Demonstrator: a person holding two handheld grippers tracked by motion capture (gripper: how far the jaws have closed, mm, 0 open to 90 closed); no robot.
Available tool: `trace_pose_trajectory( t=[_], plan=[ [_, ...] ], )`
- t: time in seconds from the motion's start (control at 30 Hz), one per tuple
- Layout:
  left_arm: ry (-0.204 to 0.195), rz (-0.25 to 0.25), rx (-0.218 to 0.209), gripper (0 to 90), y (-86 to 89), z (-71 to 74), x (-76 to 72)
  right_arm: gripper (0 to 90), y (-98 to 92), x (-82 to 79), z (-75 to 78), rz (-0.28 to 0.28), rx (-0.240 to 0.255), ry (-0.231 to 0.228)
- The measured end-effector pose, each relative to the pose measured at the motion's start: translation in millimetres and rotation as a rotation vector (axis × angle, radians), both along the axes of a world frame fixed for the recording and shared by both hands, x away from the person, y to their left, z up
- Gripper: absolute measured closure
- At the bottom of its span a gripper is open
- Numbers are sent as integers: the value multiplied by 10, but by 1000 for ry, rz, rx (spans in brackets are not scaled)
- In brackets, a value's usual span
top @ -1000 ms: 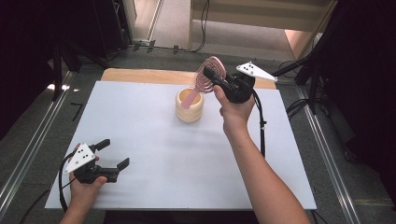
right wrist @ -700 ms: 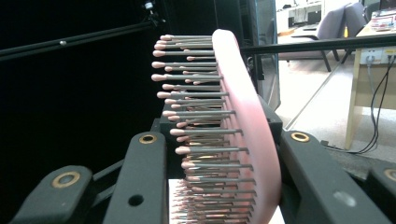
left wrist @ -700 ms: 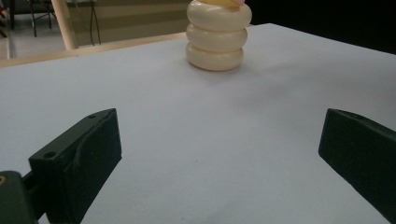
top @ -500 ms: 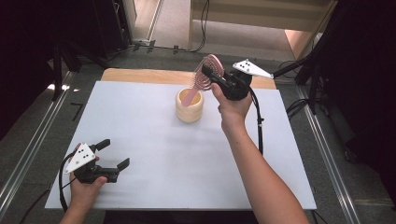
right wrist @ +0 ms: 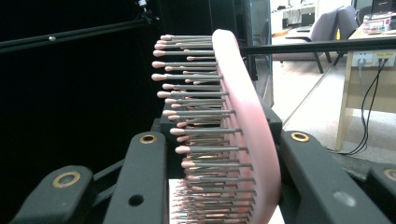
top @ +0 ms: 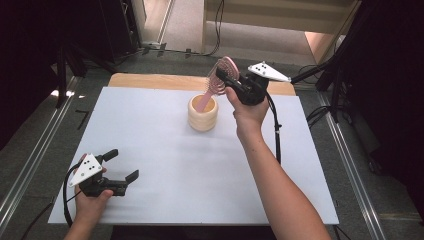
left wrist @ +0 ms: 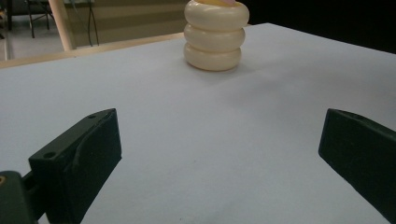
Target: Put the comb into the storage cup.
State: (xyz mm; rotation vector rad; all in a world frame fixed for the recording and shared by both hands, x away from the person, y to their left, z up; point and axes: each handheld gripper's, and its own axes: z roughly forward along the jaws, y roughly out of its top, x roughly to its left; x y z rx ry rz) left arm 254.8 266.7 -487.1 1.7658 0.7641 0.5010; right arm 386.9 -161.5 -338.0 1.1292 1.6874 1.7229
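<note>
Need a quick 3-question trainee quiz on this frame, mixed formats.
1. True or false: the pink plastic hairbrush lies flat on the white table.
2. What does the right hand-held gripper clamp? A) brush head B) cup rim C) nothing
3. Fill in: the left hand-held gripper has its jaws ____.

Key: 1 false, its handle dips into the cream ribbed ring-shaped cup. 2 A. 3 open.

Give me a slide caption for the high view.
Right gripper lowers a pink hairbrush handle-first into a cream ribbed holder; left gripper rests open.
</note>
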Motion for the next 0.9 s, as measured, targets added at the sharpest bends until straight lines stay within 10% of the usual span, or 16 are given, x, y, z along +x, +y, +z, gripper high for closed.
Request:
trace_pose_trajectory(
  t=[0.9],
  plan=[
    [2,-5,4,0,-6,-1,-3,634,73,131,-219,-8,-50,38]
  ],
)
